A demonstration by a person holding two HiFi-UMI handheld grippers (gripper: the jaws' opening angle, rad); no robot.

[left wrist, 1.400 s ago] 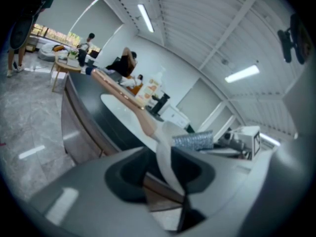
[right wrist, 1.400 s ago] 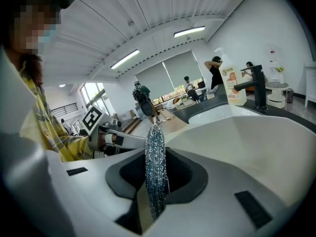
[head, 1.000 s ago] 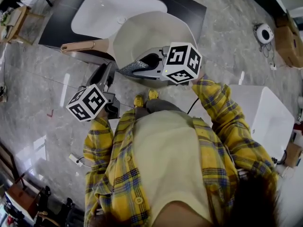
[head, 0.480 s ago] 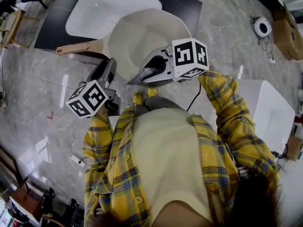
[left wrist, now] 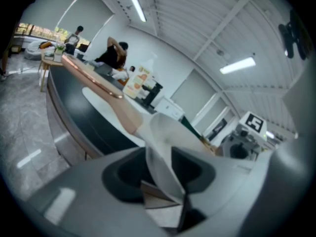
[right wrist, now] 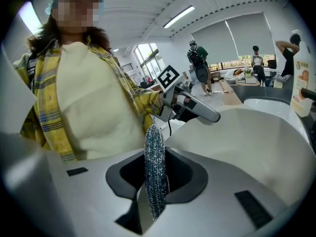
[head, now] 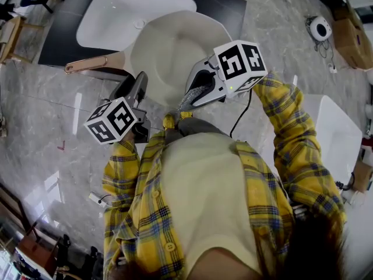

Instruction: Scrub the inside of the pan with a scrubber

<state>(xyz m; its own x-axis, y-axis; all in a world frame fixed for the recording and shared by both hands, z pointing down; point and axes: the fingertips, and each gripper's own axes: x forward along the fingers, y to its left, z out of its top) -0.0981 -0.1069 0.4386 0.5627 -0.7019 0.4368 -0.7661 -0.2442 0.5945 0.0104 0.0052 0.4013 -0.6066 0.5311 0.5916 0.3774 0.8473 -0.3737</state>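
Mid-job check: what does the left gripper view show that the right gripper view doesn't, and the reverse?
Only the left gripper view shows the left gripper shut on the thin rim of the pan, steadying it. Only the right gripper view shows the right gripper shut on the silvery scrubber, with the person's yellow plaid shirt behind it. Both views show the pale pan, and each shows the opposite gripper further off.

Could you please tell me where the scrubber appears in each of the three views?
Head view: the scrubber is near the centre, held in the right gripper's jaws at the pan's near edge.
Left gripper view: not in it.
Right gripper view: low centre, upright between the jaws.
Shared landmark: the pan, seen in all three views.
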